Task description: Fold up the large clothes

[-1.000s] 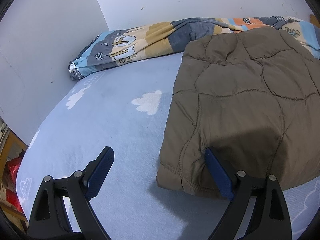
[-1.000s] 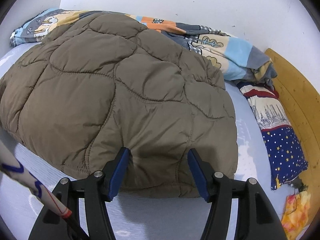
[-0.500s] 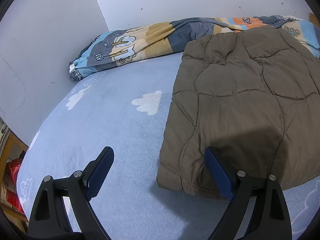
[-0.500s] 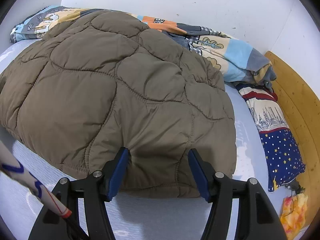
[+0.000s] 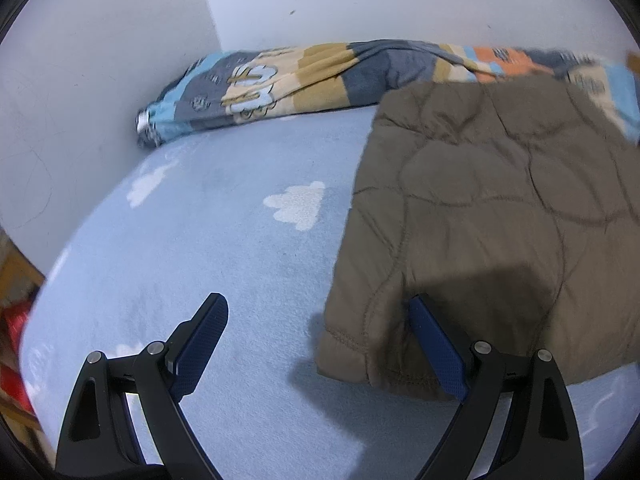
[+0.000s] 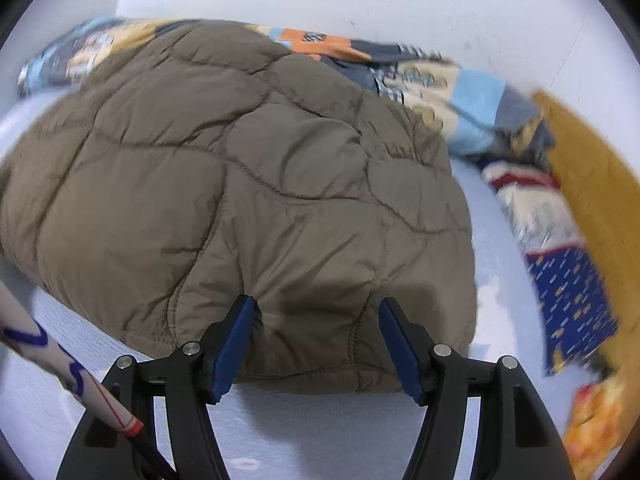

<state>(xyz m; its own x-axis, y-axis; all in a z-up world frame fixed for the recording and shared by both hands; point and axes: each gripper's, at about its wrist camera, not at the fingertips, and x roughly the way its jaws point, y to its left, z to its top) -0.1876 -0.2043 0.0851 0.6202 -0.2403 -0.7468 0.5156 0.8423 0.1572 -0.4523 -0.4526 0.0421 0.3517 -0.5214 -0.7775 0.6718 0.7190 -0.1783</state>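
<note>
A: Garment?

B: Brown quilted jacket (image 6: 248, 184), folded into a puffy rectangle; curved stitch lines, matte padded fabric; lies on the light blue bedsheet (image 5: 224, 264) (fleecy, white cloud print), far edge against the patchwork blanket (image 5: 304, 76) along the white wall (image 5: 360, 0).

A: Right gripper (image 6: 316, 344)?

B: Jaws have just been opening; the jacket's near hem bulges between the blue pads, left pad touching fabric, right pad looks just clear; not pinching.

A: Left gripper (image 5: 320, 340)?

B: Spread wide; jacket's near corner sits between the fingers, right pad beside it, left pad over bare sheet; nothing gripped.

A: Other stuff?

B: Star-print pillow (image 6: 568, 292) by the wooden bed frame (image 6: 600, 184); blurry.
</note>
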